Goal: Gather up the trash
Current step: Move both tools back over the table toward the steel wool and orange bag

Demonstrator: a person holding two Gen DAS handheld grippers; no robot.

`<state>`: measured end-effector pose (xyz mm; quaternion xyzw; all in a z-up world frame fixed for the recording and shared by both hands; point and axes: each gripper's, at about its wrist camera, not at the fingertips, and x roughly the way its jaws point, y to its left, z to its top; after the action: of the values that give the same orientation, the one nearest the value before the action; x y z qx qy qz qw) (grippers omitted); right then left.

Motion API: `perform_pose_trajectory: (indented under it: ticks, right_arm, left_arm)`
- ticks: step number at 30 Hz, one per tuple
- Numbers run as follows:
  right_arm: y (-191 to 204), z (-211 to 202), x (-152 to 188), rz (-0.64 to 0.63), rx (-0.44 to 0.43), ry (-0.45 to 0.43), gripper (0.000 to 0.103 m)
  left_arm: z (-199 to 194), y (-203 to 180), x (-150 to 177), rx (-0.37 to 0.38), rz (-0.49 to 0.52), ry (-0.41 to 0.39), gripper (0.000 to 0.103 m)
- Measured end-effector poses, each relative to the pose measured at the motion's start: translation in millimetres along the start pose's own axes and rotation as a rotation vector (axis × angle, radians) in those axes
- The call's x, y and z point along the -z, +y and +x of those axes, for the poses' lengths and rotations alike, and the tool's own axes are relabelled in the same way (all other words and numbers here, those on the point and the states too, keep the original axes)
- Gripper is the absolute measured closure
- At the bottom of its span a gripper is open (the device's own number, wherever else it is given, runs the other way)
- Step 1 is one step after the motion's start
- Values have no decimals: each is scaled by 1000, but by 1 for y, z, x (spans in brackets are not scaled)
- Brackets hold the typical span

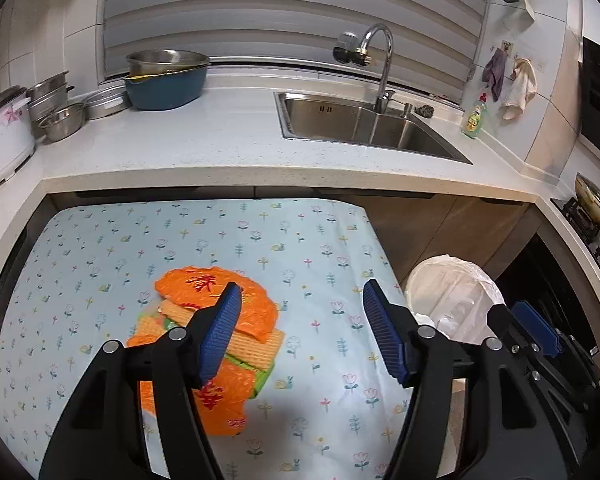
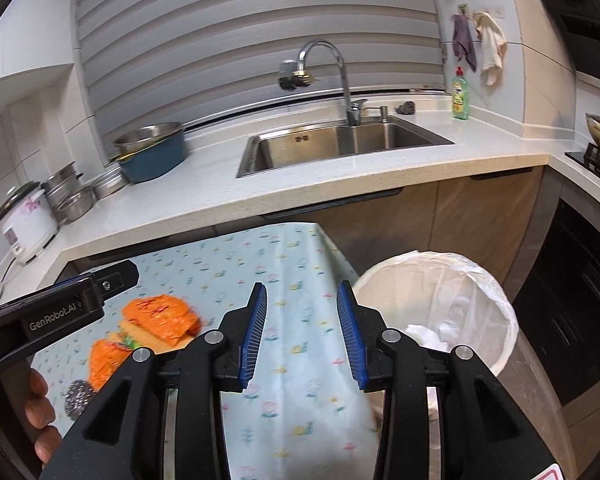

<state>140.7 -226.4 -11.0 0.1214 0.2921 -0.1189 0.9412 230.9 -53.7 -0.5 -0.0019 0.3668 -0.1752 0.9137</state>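
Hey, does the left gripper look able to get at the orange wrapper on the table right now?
Probably yes. The left gripper stands open with nothing between its pads, and the orange wrapper lies uncovered on the table just beyond its left finger.

A home kitchen: steel sink (image 1: pixel 364 124), faucet (image 1: pixel 380 64), rice cooker (image 1: pixel 2 136), stovetop wok (image 1: pixel 594 204).

Wrappers (image 1: pixel 216 332) lie on the table (image 1: pixel 300 240), bin (image 1: pixel 452 292) to its right.

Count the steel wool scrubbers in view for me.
2. One steel scrubber lies on the floral cloth near the orange wrappers; a darker scrubber sits on the counter behind the sink. Others may be hidden.
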Motion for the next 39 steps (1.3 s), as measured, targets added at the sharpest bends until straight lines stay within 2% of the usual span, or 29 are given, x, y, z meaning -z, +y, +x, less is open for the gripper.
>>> perform_pose_trajectory:
  ticks: [1, 9, 11, 13, 18, 20, 29, 39]
  right_arm:
    - [7, -2, 2, -7, -9, 1, 67]
    - [61, -12, 23, -48, -74, 31, 66]
    - [75, -12, 29, -62, -86, 44, 64]
    - [85, -13, 36, -69, -100, 53, 60]
    - [114, -9, 55, -90, -125, 88, 59]
    - [124, -5, 63, -94, -131, 104, 59]
    - [156, 19, 93, -98, -141, 176, 59]
    - [157, 53, 106, -67, -121, 236, 57]
  left_arm:
    - [-4, 8, 2, -8, -9, -2, 37]
    - [-25, 76, 25, -90, -62, 14, 33]
    - [-28, 94, 33, -101, -82, 27, 29]
    - [-32, 111, 43, -123, -95, 34, 20]
    - [-33, 147, 66, -139, -144, 81, 18]
    - [-32, 158, 76, -151, -159, 96, 12]
    - [-15, 184, 110, -147, -186, 187, 11]
    - [15, 189, 129, -134, -187, 267, 11]
